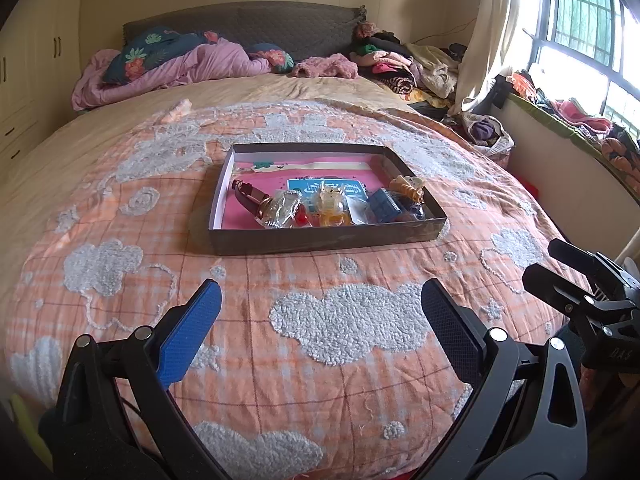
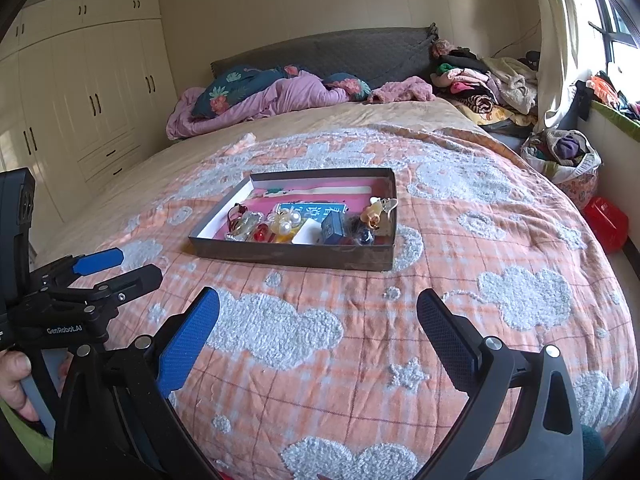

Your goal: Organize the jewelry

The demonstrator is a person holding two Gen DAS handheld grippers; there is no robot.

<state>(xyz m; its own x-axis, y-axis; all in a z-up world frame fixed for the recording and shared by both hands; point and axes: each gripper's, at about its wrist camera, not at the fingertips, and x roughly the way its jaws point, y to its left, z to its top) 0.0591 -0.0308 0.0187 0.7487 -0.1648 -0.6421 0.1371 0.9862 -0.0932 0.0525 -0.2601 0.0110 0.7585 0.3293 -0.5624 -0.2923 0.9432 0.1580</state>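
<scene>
While the left gripper (image 1: 320,312) and right gripper (image 2: 318,312) hover wide and empty above the bedspread (image 1: 280,380), jewelry (image 1: 324,204) lies inside the shallow box (image 1: 320,240).

**Both tongs held apart and empty, side by side.**

Left tongs (image 1: 320,320): jaws spread wide, blue-padded finger (image 1: 188,340) to one side, dark-padded finger (image 1: 452,336) to the other, nothing between them. Right tongs (image 2: 318,322): the same wide spread, blue pad (image 2: 186,340) opposite dark pad (image 2: 448,338), nothing gripped. Each pair appears at the edge of the other's view, the two level and near each other. The person's left hand (image 2: 18,384) wraps the grey handle behind the left tongs.
</scene>
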